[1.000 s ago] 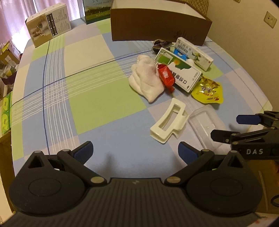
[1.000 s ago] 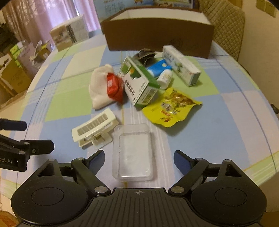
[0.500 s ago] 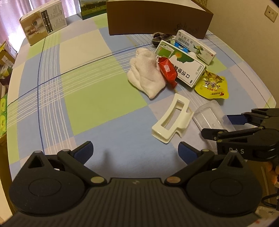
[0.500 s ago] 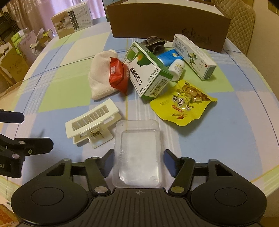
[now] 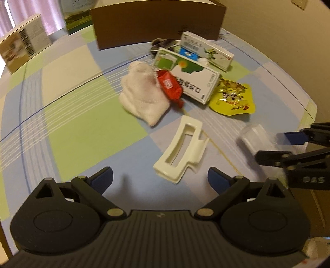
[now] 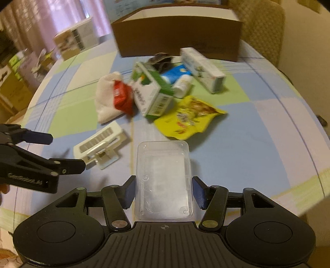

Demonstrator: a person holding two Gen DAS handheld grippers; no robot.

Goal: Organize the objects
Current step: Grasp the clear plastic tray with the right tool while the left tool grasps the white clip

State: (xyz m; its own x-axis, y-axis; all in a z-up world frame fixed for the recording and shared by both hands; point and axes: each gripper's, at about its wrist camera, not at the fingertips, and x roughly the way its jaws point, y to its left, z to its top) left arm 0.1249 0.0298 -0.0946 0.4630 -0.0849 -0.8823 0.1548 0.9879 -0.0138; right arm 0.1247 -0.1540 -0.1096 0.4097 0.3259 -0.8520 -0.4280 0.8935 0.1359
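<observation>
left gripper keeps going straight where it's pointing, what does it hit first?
Probably the white clip: it lies just ahead of the open left gripper, slightly right of centre. Depth is unclear; it could meet bare tablecloth first.

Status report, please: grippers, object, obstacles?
Right gripper shut on clear plastic box. Left gripper open, empty, near white clip. Nothing blocking.

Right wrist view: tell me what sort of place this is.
Probably a room in a home: a round table under a checked tablecloth, a quilted chair behind it, pink curtains at a window, and household clutter beside a cardboard box.
</observation>
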